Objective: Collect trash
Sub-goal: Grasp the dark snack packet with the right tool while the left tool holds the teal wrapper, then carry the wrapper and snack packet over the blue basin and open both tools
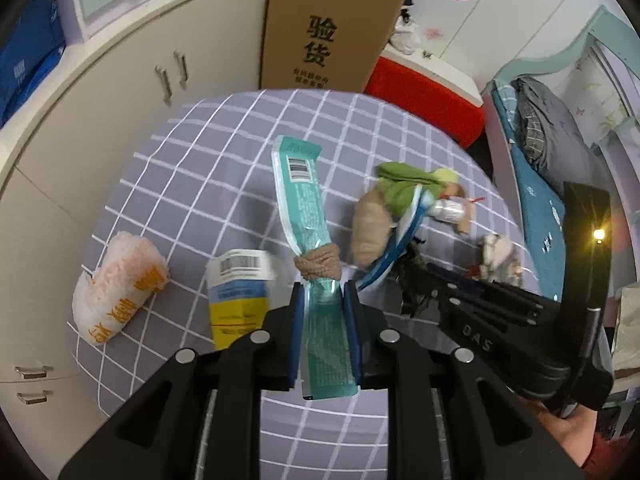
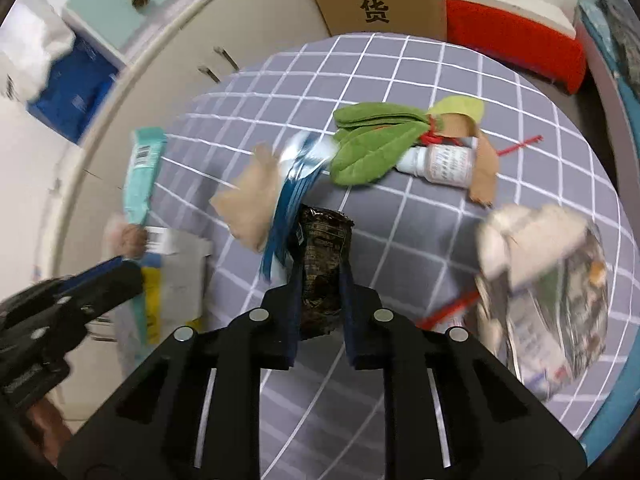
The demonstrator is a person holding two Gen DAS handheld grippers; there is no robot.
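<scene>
the left claw [image 1: 323, 296] is gripping a teal wrapper [image 1: 305, 200] above the checked desk [image 1: 224, 152], while the right claw [image 2: 320, 276] is pinching a dark wrapper [image 2: 322, 256] beside it.

A: What is hard to see?

B: The crumpled silver packet [image 2: 556, 296] on the right is all smeared in the right wrist view. I can't read it.

A: And the dark wrapper [image 2: 322, 264]?

B: Its low end is hidden between the black fingers [image 2: 280, 320]. Its print is too small to read.

A: The teal wrapper [image 1: 310, 232]?

B: The small words on it are too tiny. Its low end goes behind the pads [image 1: 296, 320].

A: Anything cut off?

B: The cardboard box [image 1: 324, 28] runs off the top edge. The yellow and white packet [image 1: 236, 300] is partly hidden by the black gripper.
</scene>
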